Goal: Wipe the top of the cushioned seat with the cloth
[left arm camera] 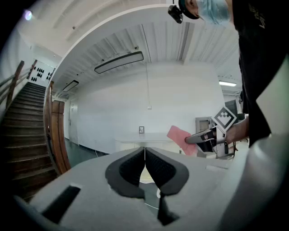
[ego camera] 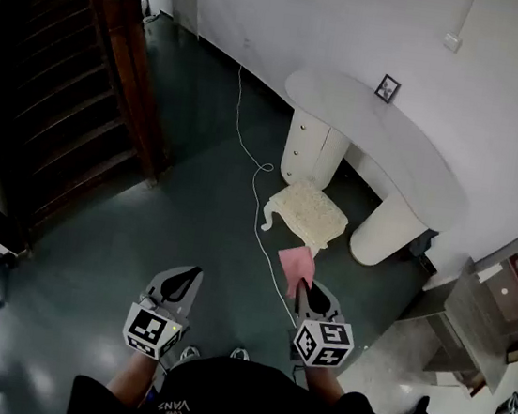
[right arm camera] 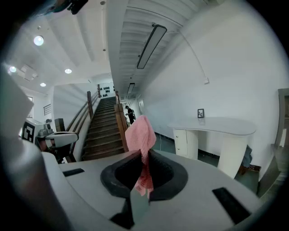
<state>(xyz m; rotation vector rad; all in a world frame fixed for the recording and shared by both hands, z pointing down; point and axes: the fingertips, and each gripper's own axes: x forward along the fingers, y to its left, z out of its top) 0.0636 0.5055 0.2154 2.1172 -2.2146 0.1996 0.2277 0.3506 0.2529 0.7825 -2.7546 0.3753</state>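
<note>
1. Head view: the seat [ego camera: 307, 213] stands on the floor ahead, and the cloth [ego camera: 294, 261] is held short of it.
2. Right gripper [right arm camera: 143, 158] pinches the cloth; left gripper [left arm camera: 145, 155] is pressed together, empty.
3. The pinch looks narrow, so rubbing the cushion might tug the cloth free.

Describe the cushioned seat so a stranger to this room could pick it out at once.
Find the long curved white desk against the white wall. On the dark floor just in front of its drawer pedestal stands the cushioned seat. It is the only low, cream, textured-top stool with curled legs.
</note>
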